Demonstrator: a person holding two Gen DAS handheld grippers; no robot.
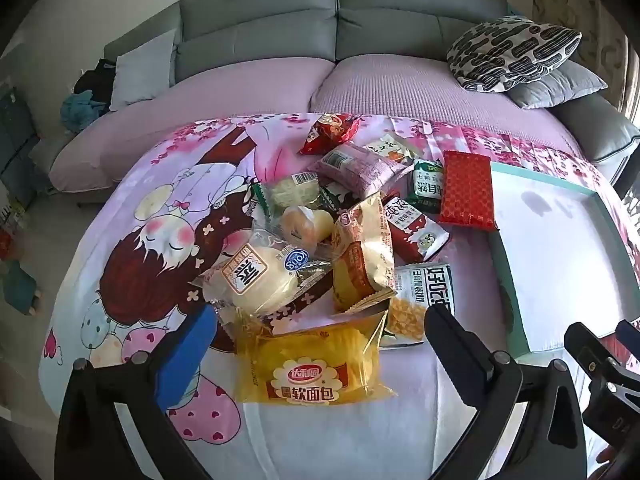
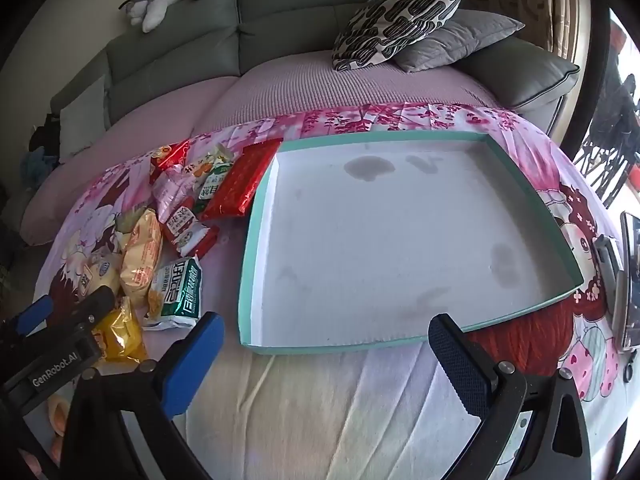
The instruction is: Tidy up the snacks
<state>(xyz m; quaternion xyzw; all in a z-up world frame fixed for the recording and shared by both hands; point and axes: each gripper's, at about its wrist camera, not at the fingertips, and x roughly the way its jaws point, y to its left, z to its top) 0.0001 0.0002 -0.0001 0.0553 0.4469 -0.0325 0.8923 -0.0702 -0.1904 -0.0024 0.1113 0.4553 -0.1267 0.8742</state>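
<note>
The left gripper's (image 1: pixel 320 320) fingers (image 1: pixel 188 344) are spread wide and grasp nothing; they hover low over a yellow bread pack (image 1: pixel 312 364) that lies on the desk between them. The right gripper's (image 2: pixel 326 346) fingers (image 2: pixel 460 356) are also spread wide and empty, poised at the near edge of a shallow teal-rimmed tray (image 2: pixel 250 240) with a white, stained floor and nothing in it.

The snacks sit in a loose heap (image 1: pixel 352 216) to the left of the tray, on a pink cartoon-print cloth (image 1: pixel 160 208) that covers the desk. Nearest the left gripper, behind the yellow pack, lie a round bun in clear wrap (image 1: pixel 260 276) and an orange-and-cream bag (image 1: pixel 362 256). A flat red packet (image 1: pixel 466 188) lies just beside the tray's far left corner. A grey sofa (image 1: pixel 260 20) with cushions stands behind the desk.
</note>
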